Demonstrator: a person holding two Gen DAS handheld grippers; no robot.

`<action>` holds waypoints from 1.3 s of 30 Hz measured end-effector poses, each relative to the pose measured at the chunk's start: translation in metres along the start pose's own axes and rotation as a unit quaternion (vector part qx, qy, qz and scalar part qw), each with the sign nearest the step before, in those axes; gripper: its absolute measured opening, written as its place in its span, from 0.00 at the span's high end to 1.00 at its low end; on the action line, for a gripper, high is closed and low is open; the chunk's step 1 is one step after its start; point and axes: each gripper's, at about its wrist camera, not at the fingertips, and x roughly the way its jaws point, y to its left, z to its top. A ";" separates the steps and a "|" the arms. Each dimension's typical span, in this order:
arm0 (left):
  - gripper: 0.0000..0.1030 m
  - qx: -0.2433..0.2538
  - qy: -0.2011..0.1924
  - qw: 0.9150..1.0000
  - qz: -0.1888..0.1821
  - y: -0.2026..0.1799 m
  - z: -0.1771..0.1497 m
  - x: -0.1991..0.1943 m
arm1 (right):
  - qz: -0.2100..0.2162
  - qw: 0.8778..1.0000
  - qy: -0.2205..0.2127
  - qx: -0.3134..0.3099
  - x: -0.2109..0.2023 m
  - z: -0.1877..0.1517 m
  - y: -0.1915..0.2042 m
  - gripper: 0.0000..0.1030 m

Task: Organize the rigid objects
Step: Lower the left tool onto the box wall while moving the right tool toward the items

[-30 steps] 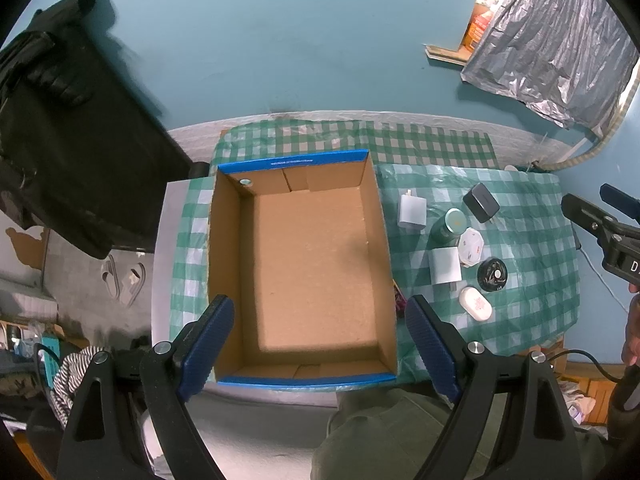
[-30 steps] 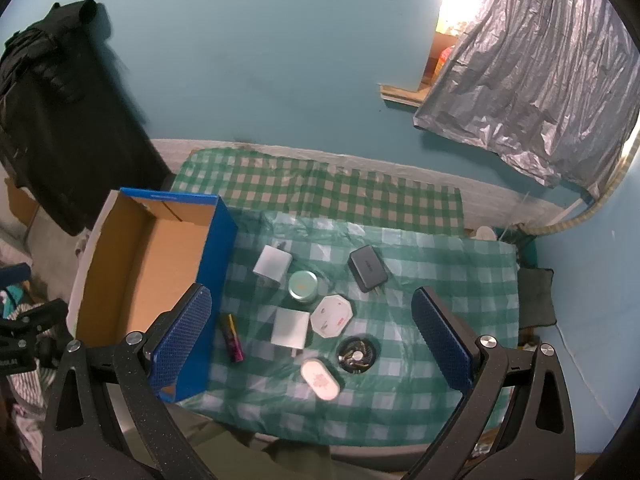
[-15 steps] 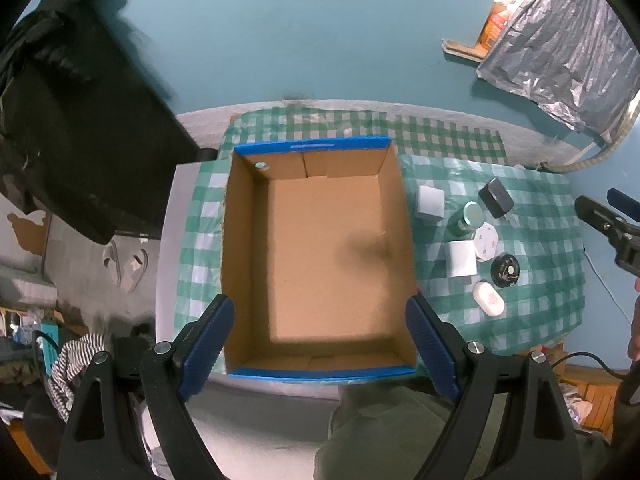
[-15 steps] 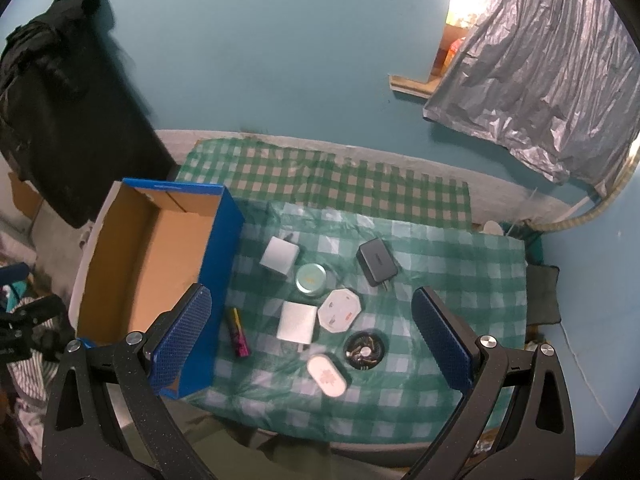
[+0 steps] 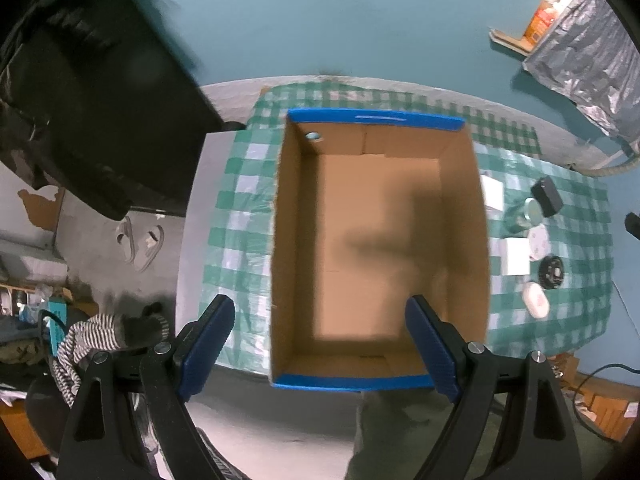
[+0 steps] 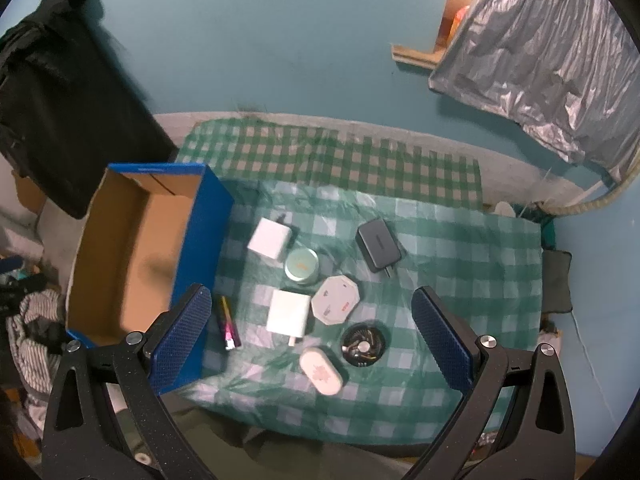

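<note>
An empty blue cardboard box (image 5: 374, 120) (image 6: 208, 216) stands on the left of a green checked table (image 6: 460, 264). Right of it lie two white chargers (image 6: 270, 238) (image 6: 289, 312), a round green tin (image 6: 302, 266), a dark charger (image 6: 378, 244), a white octagonal case (image 6: 335, 299), a black round disc (image 6: 364, 346), a white oval case (image 6: 322, 372) and a small pink stick (image 6: 228, 322). My left gripper (image 5: 320, 344) is open and empty high above the box. My right gripper (image 6: 310, 338) is open and empty high above the small objects.
A black garment (image 5: 92, 92) hangs at the left against the blue wall. Silver foil (image 6: 540, 64) hangs at the upper right. Striped cloth (image 5: 88, 332) and clutter lie on the floor left of the table. Sandals (image 5: 140, 240) lie on the floor.
My left gripper has shifted left, so the box now sits further right in its view. My right gripper has drifted slightly, with the objects now a little nearer its centre. Both stay open.
</note>
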 end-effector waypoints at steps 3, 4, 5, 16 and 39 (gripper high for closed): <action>0.14 -0.006 0.010 1.000 0.002 0.010 0.001 0.013 | 0.000 1.000 0.013 0.002 0.012 0.000 -0.004 0.02; 0.14 -0.007 0.013 1.000 0.001 0.012 0.001 0.017 | 0.001 1.000 0.016 0.002 0.016 0.000 -0.005 0.02; 0.14 -0.009 0.016 1.000 -0.003 0.016 0.001 0.022 | 0.001 1.000 0.019 0.003 0.021 -0.001 -0.006 0.02; 0.14 -0.012 0.064 0.998 0.003 0.026 -0.010 0.075 | 0.001 0.998 0.069 0.002 0.076 -0.011 -0.013 0.02; 0.36 -0.039 0.098 0.994 -0.005 0.046 -0.026 0.120 | 0.001 0.991 0.132 -0.015 0.142 -0.040 0.014 0.02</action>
